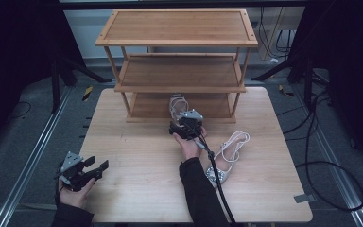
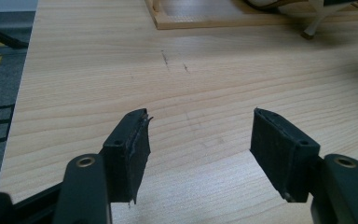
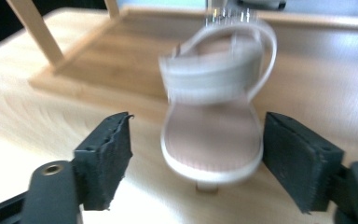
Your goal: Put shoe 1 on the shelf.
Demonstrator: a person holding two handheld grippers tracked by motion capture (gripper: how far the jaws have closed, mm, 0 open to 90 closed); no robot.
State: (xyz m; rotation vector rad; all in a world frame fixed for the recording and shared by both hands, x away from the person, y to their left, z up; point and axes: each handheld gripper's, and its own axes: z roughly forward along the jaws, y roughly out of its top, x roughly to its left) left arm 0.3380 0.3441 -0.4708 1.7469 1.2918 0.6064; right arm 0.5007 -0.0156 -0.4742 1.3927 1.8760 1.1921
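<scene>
Open right hand-held gripper (image 3: 196, 154) brackets an unmarked sandal (image 3: 214, 116) without touching; left hand-held gripper (image 2: 198, 144) gapes.

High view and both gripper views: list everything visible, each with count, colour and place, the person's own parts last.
Table: one, light wood, centre.
Shelf rack: one, three-tier bamboo brown, far edge of the table.
Sandal by the rack: one, pale with pinkish insole, at the bottom shelf's front edge, between the right tongs' open jaws, pads clear of it.
Sandal on the table: one, pale, jewelled toe, right of the forearm.
Cables: several, black, floor at right.
Left tongs: black, open, near left.
Right tongs: black, open.
Hands: two; dark sleeves.
</scene>
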